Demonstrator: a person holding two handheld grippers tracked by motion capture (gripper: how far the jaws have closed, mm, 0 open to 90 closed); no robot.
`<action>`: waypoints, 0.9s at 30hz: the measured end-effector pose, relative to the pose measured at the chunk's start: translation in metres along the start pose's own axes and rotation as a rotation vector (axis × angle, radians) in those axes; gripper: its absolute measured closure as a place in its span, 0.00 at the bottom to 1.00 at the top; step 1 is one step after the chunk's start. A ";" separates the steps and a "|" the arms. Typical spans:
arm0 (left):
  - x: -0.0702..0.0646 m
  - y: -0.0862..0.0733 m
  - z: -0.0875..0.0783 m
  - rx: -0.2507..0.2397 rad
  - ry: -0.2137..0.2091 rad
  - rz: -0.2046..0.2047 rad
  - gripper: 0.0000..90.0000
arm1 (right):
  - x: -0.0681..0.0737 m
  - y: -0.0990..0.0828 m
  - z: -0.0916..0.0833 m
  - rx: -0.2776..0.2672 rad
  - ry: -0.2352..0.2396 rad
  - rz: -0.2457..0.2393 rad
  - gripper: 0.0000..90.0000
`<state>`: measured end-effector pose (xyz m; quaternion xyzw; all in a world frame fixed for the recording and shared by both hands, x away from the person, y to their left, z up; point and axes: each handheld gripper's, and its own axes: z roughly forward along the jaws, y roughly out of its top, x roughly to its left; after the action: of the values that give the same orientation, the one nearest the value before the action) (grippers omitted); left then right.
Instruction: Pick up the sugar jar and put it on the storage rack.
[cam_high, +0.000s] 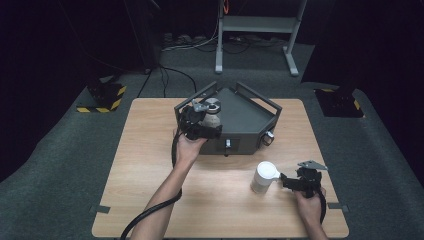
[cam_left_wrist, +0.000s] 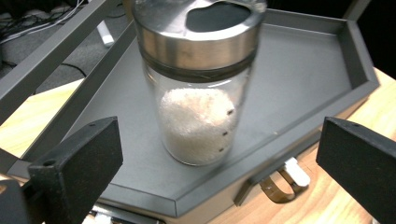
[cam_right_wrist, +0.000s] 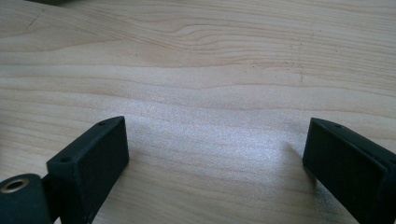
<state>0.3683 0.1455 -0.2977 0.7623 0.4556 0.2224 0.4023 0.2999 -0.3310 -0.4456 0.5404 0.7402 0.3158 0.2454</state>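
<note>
The left claw (cam_left_wrist: 219, 154) is open wide. Both black jaws stand apart, and the glass jar (cam_left_wrist: 198, 88) is just past them, in the middle of the gap. The jaws do not touch the jar. There is free room on each side of it, a bit more on the right side.

The jar stands upright in the grey tray (cam_left_wrist: 303, 74), near the tray's front wall, and that low wall runs right under the left claw. The jar has a shiny metal lid (cam_left_wrist: 196, 32) with a hole in it and white grains inside. The tray's floor is bare beyond the jar and off to its right, up to the far wall. A bar-shaped handle rises along the tray's left edge, close to the left jaw. In the high view the left claw (cam_high: 200, 122) sits at the tray's front left corner.

The right claw (cam_right_wrist: 215, 163) is open too, with nothing between its jaws. Bare wooden table (cam_right_wrist: 210, 70) lies flat under it and ahead of it. In the high view the right claw (cam_high: 287, 181) points at a white cup (cam_high: 263, 176) just past its tips. I cannot tell if it touches the cup. The table's near edge is close behind that hand.
</note>
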 end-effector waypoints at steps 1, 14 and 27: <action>-0.001 -0.002 -0.002 -0.003 -0.003 0.003 0.01 | 0.000 0.000 0.000 0.000 0.000 0.000 0.07; -0.012 -0.027 -0.013 0.027 -0.011 0.059 0.01 | 0.000 0.000 0.000 0.000 0.000 0.000 0.07; -0.019 -0.095 0.025 0.166 -0.021 -0.003 0.01 | 0.000 0.000 0.000 0.000 0.000 0.000 0.07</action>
<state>0.3279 0.1432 -0.3894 0.7947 0.4695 0.1752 0.3426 0.2999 -0.3310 -0.4457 0.5404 0.7403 0.3159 0.2454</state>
